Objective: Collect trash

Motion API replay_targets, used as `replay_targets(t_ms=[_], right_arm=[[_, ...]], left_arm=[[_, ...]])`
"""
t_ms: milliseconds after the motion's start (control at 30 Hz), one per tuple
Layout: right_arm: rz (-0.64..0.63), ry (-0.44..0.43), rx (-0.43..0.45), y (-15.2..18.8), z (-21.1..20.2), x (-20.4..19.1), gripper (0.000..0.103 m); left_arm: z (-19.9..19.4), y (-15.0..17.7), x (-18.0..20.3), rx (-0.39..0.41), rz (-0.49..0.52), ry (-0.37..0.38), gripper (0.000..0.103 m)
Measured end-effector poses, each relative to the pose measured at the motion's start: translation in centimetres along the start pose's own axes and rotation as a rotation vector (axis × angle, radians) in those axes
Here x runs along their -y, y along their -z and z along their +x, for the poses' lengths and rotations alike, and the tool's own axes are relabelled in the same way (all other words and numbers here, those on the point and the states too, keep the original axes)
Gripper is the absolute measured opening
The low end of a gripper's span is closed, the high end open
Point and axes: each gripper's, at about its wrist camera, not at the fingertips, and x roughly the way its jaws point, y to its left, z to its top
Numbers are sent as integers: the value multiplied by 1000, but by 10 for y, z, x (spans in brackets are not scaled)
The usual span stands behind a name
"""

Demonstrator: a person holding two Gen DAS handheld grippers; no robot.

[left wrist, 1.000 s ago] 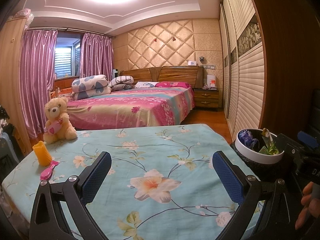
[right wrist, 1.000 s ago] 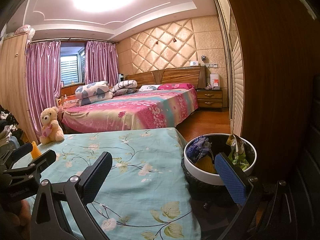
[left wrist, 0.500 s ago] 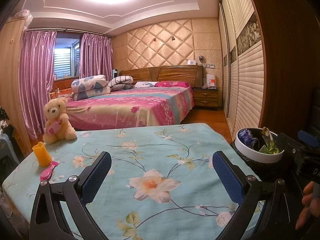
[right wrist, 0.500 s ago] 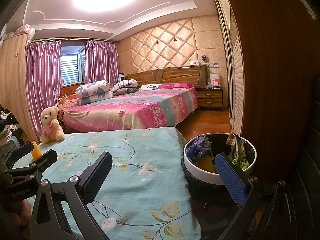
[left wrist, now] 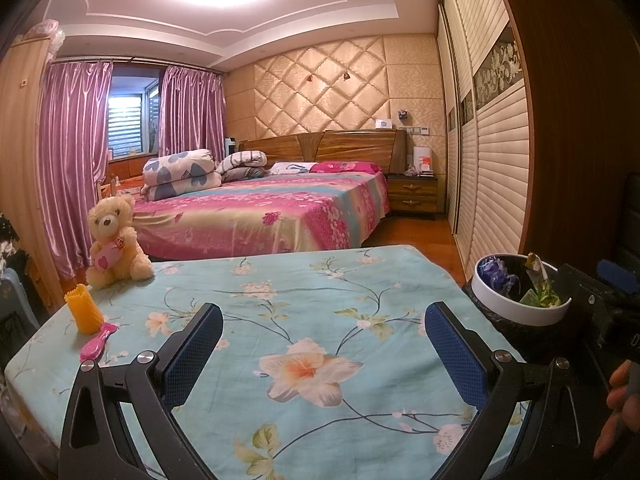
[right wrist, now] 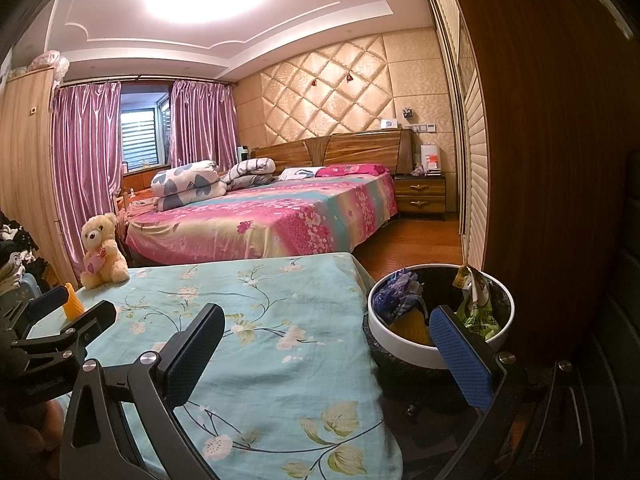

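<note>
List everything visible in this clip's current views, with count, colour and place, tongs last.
Table: one, covered in a light blue floral cloth, foreground.
Trash bin: one, white rim with black liner, off the table's right edge; holds purple, yellow and green wrappers.
Teddy bear: one, cream, holding a pink heart, far left corner of the table.
Cup: one, orange, ridged, left edge of the table.
Hairbrush: one, pink, lying beside the cup.
Bed: one, pink floral cover, folded quilts on it, behind the table.
Curtains: pair, purple, at the window.
Nightstand: one, brown wood, right of the bed.
Left tongs: open, empty, over the table.
Right tongs: open, empty, by the bin.
</note>
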Motion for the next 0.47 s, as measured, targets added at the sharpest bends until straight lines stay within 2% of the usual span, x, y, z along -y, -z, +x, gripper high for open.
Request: replay_targets(t_ms=[300, 467], right_arm=[[5, -6, -15, 2, 2, 0, 103], [12, -12, -35, 2, 8, -1, 103]], left_arm=[[8, -1, -8, -9, 1, 10, 102], [19, -1, -13, -40, -4, 20, 102]])
